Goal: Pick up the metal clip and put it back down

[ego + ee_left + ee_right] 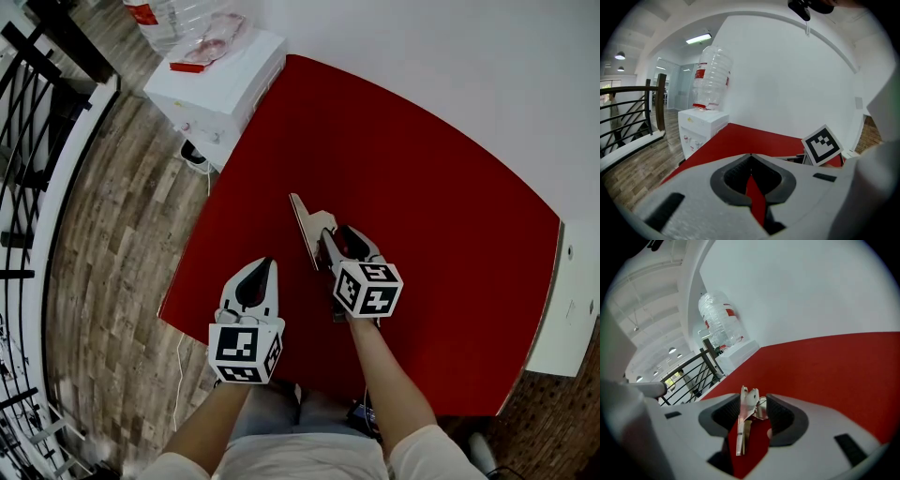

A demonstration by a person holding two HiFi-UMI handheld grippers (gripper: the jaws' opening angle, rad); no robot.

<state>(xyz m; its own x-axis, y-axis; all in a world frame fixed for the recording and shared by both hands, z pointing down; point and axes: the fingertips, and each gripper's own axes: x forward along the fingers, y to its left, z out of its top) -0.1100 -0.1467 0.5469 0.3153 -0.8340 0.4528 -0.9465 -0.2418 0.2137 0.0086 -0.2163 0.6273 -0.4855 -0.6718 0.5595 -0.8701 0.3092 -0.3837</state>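
A metal clip [307,223] rests on the red table [422,187] and pokes out ahead of my right gripper [342,233]. In the right gripper view the clip [746,409] stands on edge between the jaws of my right gripper [753,398], which are spread wide, and the pads do not press on it. My left gripper [266,263] hovers over the table's near left edge, a short way left of the clip. Its jaws meet at the tips with nothing between them. In the left gripper view my left gripper [750,157] shows only red table through a thin slit.
A white water dispenser [220,80] carrying a clear bottle [711,77] stands off the table's far left corner. A black railing [28,141] runs along the wooden floor at left. A white ledge [572,300] borders the table's right side.
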